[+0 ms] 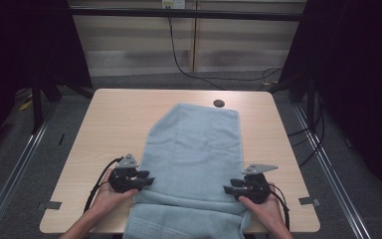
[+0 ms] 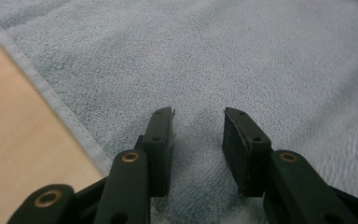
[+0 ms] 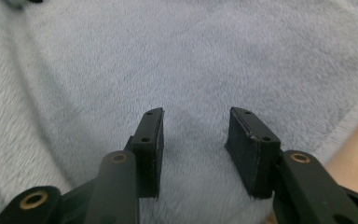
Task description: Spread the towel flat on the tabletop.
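Note:
A light blue towel (image 1: pixel 194 154) lies spread along the middle of the wooden table (image 1: pixel 114 119), its near end folded over and hanging past the front edge. My left gripper (image 1: pixel 148 180) sits at the towel's left edge, jaws pointing right. In the left gripper view it (image 2: pixel 198 116) is open over the towel (image 2: pixel 205 60), with nothing between the jaws and the hem (image 2: pixel 42 88) to their left. My right gripper (image 1: pixel 227 189) rests on the towel's right side, jaws pointing left. The right gripper view shows it (image 3: pixel 196 114) open above the terry cloth (image 3: pixel 168 56).
A round black grommet (image 1: pixel 219 103) sits in the table near the towel's far end. Bare wood (image 2: pixel 9 140) lies left of the towel. Cables trail on the floor behind the table, and dark curtains stand on both sides.

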Demonstrator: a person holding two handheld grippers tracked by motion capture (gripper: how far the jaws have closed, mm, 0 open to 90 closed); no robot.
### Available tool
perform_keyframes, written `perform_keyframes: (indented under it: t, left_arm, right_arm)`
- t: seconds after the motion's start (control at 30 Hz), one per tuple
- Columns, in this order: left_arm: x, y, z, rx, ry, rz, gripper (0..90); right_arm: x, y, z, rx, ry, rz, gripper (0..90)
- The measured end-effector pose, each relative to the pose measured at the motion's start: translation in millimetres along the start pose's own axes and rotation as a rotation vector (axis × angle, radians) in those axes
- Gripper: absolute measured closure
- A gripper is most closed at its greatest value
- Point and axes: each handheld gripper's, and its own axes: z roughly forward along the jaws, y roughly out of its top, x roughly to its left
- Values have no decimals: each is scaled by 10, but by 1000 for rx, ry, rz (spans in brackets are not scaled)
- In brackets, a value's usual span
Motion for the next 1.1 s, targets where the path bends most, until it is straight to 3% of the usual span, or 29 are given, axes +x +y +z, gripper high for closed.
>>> perform_keyframes:
  t: [0.1, 0.17, 0.23, 0.3, 0.37, 0.43, 0.53, 0.57, 0.63, 0.7, 0.77, 0.8, 0.87, 0.97, 1.03, 1.07, 1.1]
  left_arm:
    - [-160, -142, -146, 18, -28, 6, 632]
    - [-254, -223, -215, 20, -50, 3, 632]
    - [-355, -312, -298, 27, -77, -18, 631]
    - [-439, -390, -380, 40, -98, -18, 631]
    - [-493, -450, -449, 48, -104, -25, 637]
    - [-483, -434, -463, 48, -106, -29, 626]
    - [-332, -243, -406, 2, -90, -20, 585]
    - [-275, -187, -378, -14, -82, -23, 580]
    - [-117, -26, -285, -17, -27, -21, 580]
    - [49, 120, -209, -46, -9, -40, 589]
    - [187, 262, -129, -67, 27, -50, 589]
    - [243, 306, -92, -77, 7, -59, 589]
    - [348, 367, 21, -61, 27, -68, 586]
    - [449, 378, 129, -64, 67, -89, 586]
    - [475, 358, 189, -57, 67, -111, 586]
    - [458, 350, 215, -40, 70, -103, 587]
    - [423, 323, 254, -13, 73, -65, 587]
  right_arm:
    - [128, -152, -114, 4, 30, -13, 568]
    - [247, -241, -175, 16, 38, -58, 575]
    - [403, -326, -229, 29, 18, -112, 575]
    - [500, -371, -263, 47, 48, -137, 576]
    - [573, -409, -305, 70, 85, -121, 605]
    - [583, -406, -328, 51, 92, -131, 588]
    - [465, -267, -379, -58, 120, -67, 577]
    - [403, -162, -389, -89, 121, -59, 572]
    - [303, 30, -342, -109, 87, -77, 557]
    - [208, 197, -244, -108, 88, -75, 544]
    - [106, 381, -84, -116, 59, -79, 536]
    - [57, 449, -3, -110, 58, -76, 532]
    - [-38, 555, 178, -100, 12, -74, 527]
    - [-139, 612, 368, -79, -26, -62, 525]
    - [-186, 623, 453, -71, -23, -59, 513]
    - [-196, 619, 482, -65, -33, -57, 514]
    - [-208, 611, 498, -63, -31, -55, 514]
